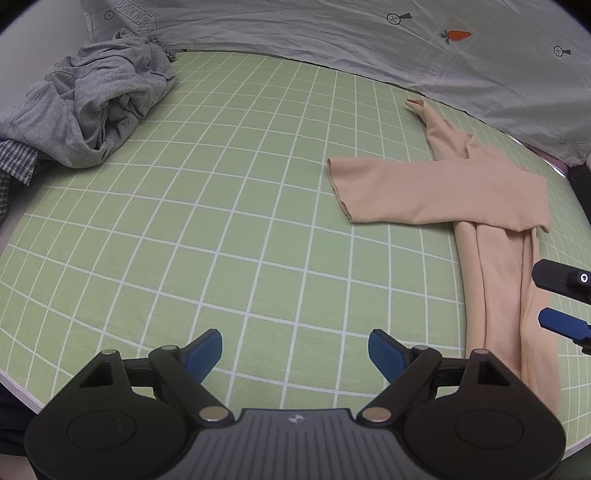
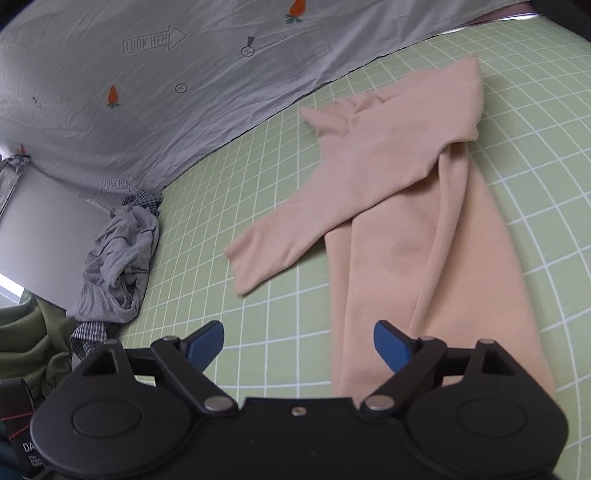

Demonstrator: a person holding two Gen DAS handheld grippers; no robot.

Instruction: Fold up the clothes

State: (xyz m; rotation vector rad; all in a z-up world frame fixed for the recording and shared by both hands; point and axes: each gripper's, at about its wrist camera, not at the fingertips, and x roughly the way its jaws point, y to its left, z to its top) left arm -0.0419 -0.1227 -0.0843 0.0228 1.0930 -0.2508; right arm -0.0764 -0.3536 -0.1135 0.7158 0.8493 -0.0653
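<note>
A peach long-sleeved garment (image 1: pixel 491 206) (image 2: pixel 413 206) lies partly folded on the green grid mat (image 1: pixel 221 221) (image 2: pixel 229 206); its body is a long narrow strip and one sleeve lies crosswise toward the left. My left gripper (image 1: pixel 295 350) stands open over bare mat, well left of the garment, with nothing between its fingers. My right gripper (image 2: pixel 298 345) is open too, low over the near end of the garment's body, its right fingertip (image 2: pixel 388 339) above the cloth. The right gripper's fingertips (image 1: pixel 561 299) also show at the right edge of the left wrist view.
A crumpled grey garment (image 1: pixel 92 107) (image 2: pixel 118 266) with a checked cloth (image 1: pixel 14 158) beneath it is heaped at the mat's far left corner. A grey printed sheet (image 1: pixel 332 33) (image 2: pixel 147 92) borders the mat's far edge. Olive fabric (image 2: pixel 26 347) sits left of the right gripper.
</note>
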